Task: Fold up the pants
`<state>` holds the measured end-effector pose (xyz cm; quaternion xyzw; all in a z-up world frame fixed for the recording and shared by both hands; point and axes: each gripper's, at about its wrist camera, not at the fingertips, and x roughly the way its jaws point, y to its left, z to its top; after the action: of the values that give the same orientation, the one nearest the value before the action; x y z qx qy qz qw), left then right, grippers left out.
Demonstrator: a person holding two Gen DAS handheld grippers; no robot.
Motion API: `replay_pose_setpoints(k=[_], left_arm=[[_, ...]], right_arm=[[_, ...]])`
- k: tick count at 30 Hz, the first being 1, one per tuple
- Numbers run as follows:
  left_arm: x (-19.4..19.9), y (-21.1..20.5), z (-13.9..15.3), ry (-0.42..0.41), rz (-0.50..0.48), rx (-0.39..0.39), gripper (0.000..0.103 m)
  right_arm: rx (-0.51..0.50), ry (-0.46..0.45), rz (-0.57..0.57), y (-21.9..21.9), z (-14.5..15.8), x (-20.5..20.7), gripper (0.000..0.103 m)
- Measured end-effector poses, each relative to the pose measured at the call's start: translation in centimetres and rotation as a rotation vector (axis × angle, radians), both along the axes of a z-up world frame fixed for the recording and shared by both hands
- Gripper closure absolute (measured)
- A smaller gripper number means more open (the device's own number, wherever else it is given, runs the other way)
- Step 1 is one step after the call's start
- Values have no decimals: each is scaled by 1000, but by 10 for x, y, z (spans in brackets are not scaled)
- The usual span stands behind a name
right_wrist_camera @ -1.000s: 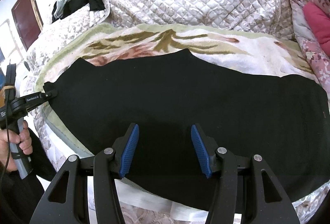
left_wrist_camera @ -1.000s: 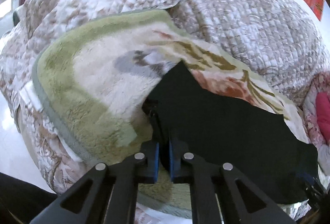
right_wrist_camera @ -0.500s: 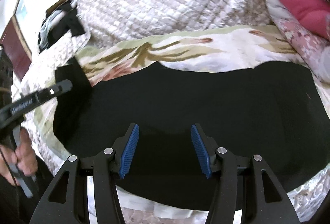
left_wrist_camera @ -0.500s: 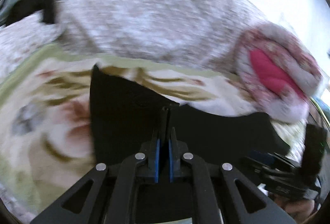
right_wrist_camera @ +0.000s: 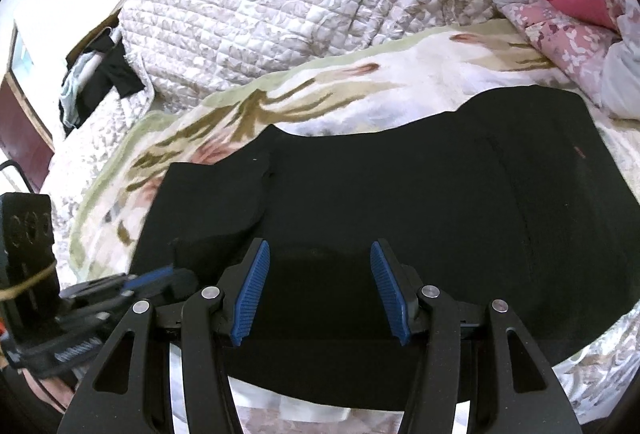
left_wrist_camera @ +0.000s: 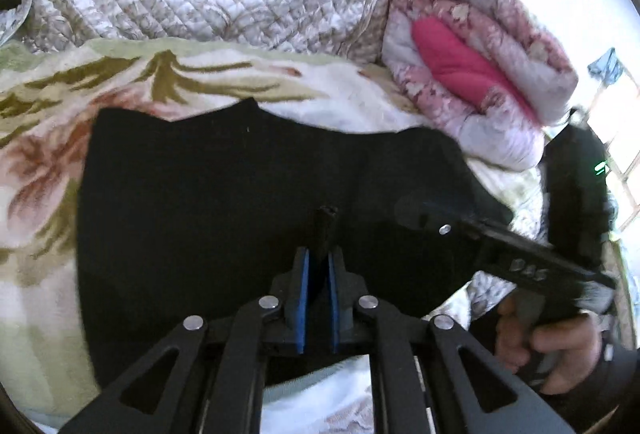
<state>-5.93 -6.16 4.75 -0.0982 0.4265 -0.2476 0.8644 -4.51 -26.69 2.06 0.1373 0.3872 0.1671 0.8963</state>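
The black pants (right_wrist_camera: pixel 400 194) lie flat on a floral fleece blanket (right_wrist_camera: pixel 360 94) on the bed, their left end doubled over onto the rest. In the left wrist view my left gripper (left_wrist_camera: pixel 318 270) is shut on a pinch of the black pants (left_wrist_camera: pixel 240 194) and holds that end over the middle. My right gripper (right_wrist_camera: pixel 320 274) is open and empty, low over the near edge of the pants. It also shows in the left wrist view (left_wrist_camera: pixel 420 214) at the right. The left gripper shows in the right wrist view (right_wrist_camera: pixel 152 282) at lower left.
A quilted beige bedspread (right_wrist_camera: pixel 280 6) rises behind the blanket. A rolled pink floral duvet (left_wrist_camera: pixel 472 74) lies at the right end. Dark clothes (right_wrist_camera: pixel 100 78) are piled at the far left. The bed's front edge runs just below the pants.
My left gripper has carried the left end of the pants rightward and over, folding it onto the rest. The right gripper stayed open near the front edge.
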Motion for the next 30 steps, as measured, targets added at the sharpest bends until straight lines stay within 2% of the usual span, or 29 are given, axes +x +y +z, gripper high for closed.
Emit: replay_pose_setpoints(k=[2,5,6,8,10,12,15,18,22,24,29,30], left_arm=[[-2,10,12,-16,12,-25,87],[3,28,27,-50,40,-38,77],[7,33,31,-65,63,-13,73],[18,40,34,-80,120,77,72],[34,50,31,-75,179,153,72],[46,61,25,-66,223,179,72],[55,77,11,-51,277,169,72],[60,85,-4,-16,297,169,72],[62,89,-11,13,307,145,72],[63,88,-11,8,306,144,72],[63,86,-11,-1,299,157,72],[63,86,-12,-2,299,161,72]], right_arm=[[25,7,25,3,0,2,50],[52,12,69,12,4,9,50],[63,16,86,15,6,13,50],[74,35,122,23,7,25,50],[61,58,153,34,5,39,50],[59,96,172,42,-2,52,50],[80,149,195,51,-17,67,50],[135,147,211,53,-20,71,50],[204,149,226,53,-25,77,50],[212,145,231,56,-26,84,55],[276,198,219,54,-33,91,86],[290,211,230,54,-33,89,88]])
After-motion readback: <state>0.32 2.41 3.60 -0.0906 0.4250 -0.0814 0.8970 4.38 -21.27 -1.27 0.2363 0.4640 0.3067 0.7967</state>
